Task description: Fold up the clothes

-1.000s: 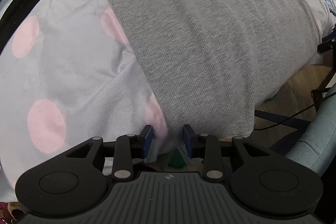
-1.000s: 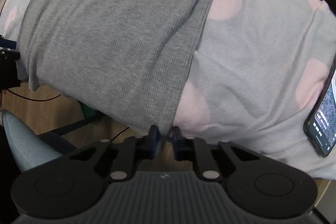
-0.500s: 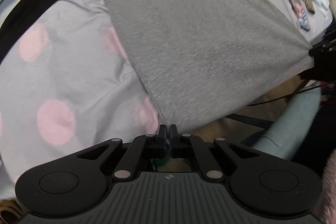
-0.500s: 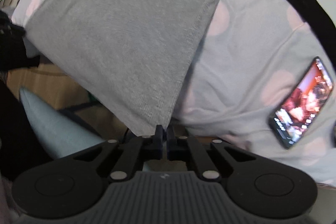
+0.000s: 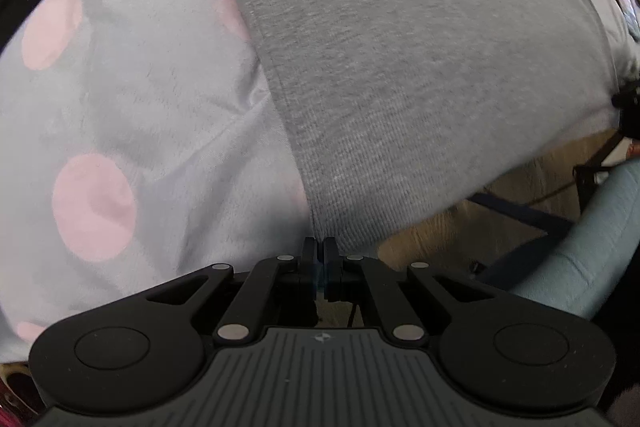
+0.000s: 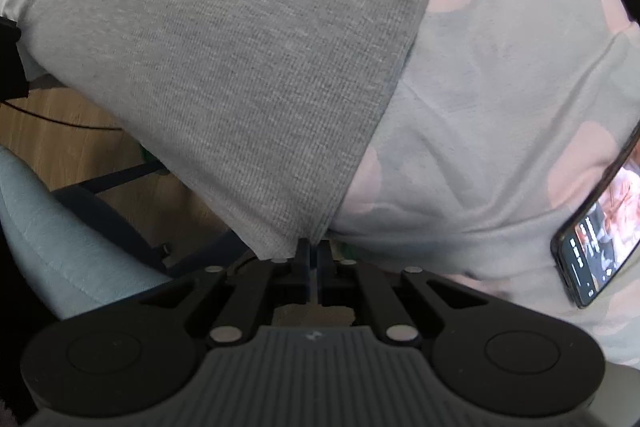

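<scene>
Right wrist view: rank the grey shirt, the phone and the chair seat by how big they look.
1. Grey shirt, fills most of the frame.
2. Chair seat, partly cut off at the left edge.
3. Phone, also cut off, so unsure against the seat.

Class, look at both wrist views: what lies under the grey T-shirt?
The grey T-shirt lies on a grey bedsheet with pink dots; its near hem overhangs a wooden floor. What the shirt covers is hidden.

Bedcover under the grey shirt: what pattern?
Pale grey bedcover with large pink polka dots; clearest in the left wrist view.
</scene>
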Demonstrator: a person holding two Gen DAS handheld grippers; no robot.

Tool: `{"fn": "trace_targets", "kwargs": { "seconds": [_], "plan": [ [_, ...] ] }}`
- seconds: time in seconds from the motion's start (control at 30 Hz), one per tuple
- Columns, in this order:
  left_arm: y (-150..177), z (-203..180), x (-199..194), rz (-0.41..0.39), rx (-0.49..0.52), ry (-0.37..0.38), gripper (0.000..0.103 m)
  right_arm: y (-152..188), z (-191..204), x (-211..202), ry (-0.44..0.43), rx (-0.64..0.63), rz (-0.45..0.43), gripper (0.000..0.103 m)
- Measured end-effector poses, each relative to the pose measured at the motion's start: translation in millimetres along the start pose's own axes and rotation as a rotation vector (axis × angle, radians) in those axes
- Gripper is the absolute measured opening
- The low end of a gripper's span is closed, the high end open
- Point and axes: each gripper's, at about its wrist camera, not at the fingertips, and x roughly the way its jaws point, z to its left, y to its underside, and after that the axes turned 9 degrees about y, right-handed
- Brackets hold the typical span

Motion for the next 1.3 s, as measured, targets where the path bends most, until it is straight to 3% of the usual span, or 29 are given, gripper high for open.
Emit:
{"fn": "trace_targets", "kwargs": {
  "seconds": [0.07, 0.1, 0.13, 0.17, 0.23, 0.37, 0.47, 0.67, 0.93, 1.1, 1.3],
  "plan": [
    [-3, 4, -1, 0.007, -0.038, 0.043, 0.002, 1, -4, -3, -0.004, 0.021, -0.006, 0.014],
    [-4, 6, -2, 0.012, -0.053, 0.067, 0.004, 2, -7, -6, -0.005, 0.037, -0.007, 0.029],
    [-4, 7, -6, 0.002, -0.062, 0.082, 0.011, 3, -11, -8, -0.005, 0.053, -0.008, 0.033],
    [-5, 8, -11, -0.011, -0.07, 0.097, 0.02, 4, -15, -14, -0.009, 0.073, -0.022, 0.033],
    [-6, 8, -24, -0.054, -0.079, 0.108, 0.024, 4, -26, -26, -0.02, 0.117, -0.058, 0.033],
    [-16, 13, -57, -0.178, -0.089, 0.164, 0.027, 2, -65, -66, -0.01, 0.247, -0.188, 0.033],
    [-27, 13, -78, -0.261, -0.085, 0.162, 0.027, 4, -103, -92, 0.011, 0.365, -0.278, 0.033],
    [-61, 11, -110, -0.379, -0.093, 0.139, 0.027, 22, -150, -122, 0.133, 0.515, -0.405, 0.033],
    [-110, 30, -132, -0.565, -0.185, 0.117, 0.028, 44, -245, -118, 0.262, 0.76, -0.501, 0.033],
    [-131, 35, -121, -0.539, -0.211, 0.065, 0.028, 48, -290, -113, 0.35, 0.872, -0.565, 0.032],
    [-144, 39, -108, -0.509, -0.233, 0.076, 0.028, 54, -345, -91, 0.39, 1.02, -0.59, 0.032]
  ]
}}
